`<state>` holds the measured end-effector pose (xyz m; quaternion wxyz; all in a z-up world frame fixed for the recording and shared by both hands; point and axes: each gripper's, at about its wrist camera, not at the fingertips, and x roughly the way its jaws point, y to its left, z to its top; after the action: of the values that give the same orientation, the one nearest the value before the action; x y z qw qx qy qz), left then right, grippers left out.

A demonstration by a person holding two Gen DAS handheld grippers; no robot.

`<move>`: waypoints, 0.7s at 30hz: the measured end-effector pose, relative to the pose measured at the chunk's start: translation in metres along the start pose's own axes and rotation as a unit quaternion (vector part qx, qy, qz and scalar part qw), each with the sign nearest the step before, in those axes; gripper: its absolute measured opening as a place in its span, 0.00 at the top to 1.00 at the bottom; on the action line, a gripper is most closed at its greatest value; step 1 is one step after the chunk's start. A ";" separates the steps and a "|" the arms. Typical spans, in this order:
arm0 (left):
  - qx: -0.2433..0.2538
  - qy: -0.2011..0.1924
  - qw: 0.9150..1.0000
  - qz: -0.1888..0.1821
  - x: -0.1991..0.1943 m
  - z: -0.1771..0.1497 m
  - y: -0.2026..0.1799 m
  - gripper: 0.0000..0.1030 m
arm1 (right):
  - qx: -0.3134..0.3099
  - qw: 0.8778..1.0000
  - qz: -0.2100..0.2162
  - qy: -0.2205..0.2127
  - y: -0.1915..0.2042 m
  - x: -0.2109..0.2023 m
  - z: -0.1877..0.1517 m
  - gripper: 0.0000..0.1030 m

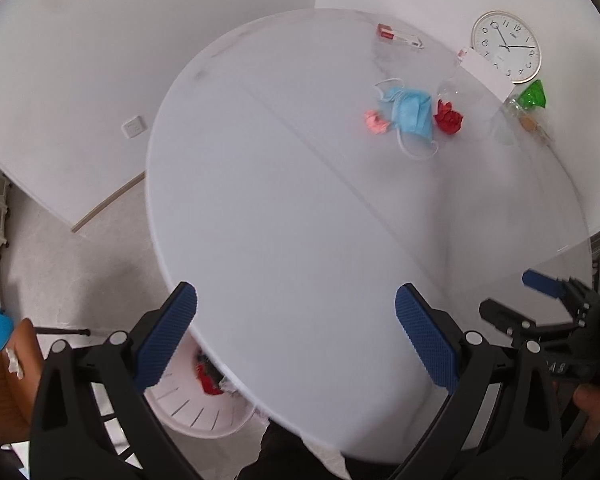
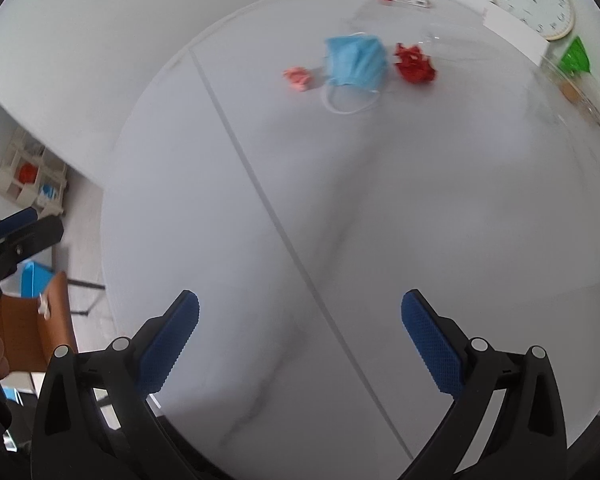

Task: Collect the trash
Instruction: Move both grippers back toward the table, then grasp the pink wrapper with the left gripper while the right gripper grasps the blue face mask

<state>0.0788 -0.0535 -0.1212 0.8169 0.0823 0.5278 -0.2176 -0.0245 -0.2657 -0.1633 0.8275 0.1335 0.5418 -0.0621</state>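
white round table (image 1: 280, 220) with a seam across its top is filling both views, backed by pale walls. left gripper (image 1: 296, 336) is hovering over the near left edge of the table, its blue-padded fingers (image 1: 166, 336) spread wide and holding nothing. right gripper (image 2: 300, 344) is hovering over the near part of the tabletop, fingers (image 2: 432, 348) likewise wide apart and empty. trash is lying in a cluster on the far side, well apart from both sets of fingers: a blue face mask (image 1: 410, 114) with white loops, a pink crumpled paper (image 1: 376, 122) just left of it, a red crumpled paper (image 1: 448, 118) just right of it. a clear plastic bottle (image 1: 458, 92) is lying just behind the red paper. further right, a green wrapper (image 1: 534, 94) is sitting near the table's far right edge. a red-capped tube (image 1: 398, 36) is lying at the far edge. a wall clock (image 1: 506, 46) is leaning behind a white card (image 1: 486, 70). a white bin (image 1: 204, 404) holding red scraps is standing on the floor below the near left edge, partly hidden by the tabletop and the left finger.
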 end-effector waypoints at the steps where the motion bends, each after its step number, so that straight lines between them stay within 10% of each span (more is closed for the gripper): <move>1: 0.004 -0.004 1.000 -0.004 0.004 0.008 -0.005 0.07 | 0.004 1.000 0.000 -0.002 -0.006 0.000 0.001 0.03; 21: -0.044 0.048 0.997 -0.034 0.167 0.172 -0.079 0.24 | 0.083 0.997 -0.003 0.005 -0.103 0.042 0.068 0.03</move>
<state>0.2442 -0.2313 -0.1898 0.7856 0.0385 0.5781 -0.2173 0.0268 -0.3819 -0.1921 0.8109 0.2000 0.5391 -0.1086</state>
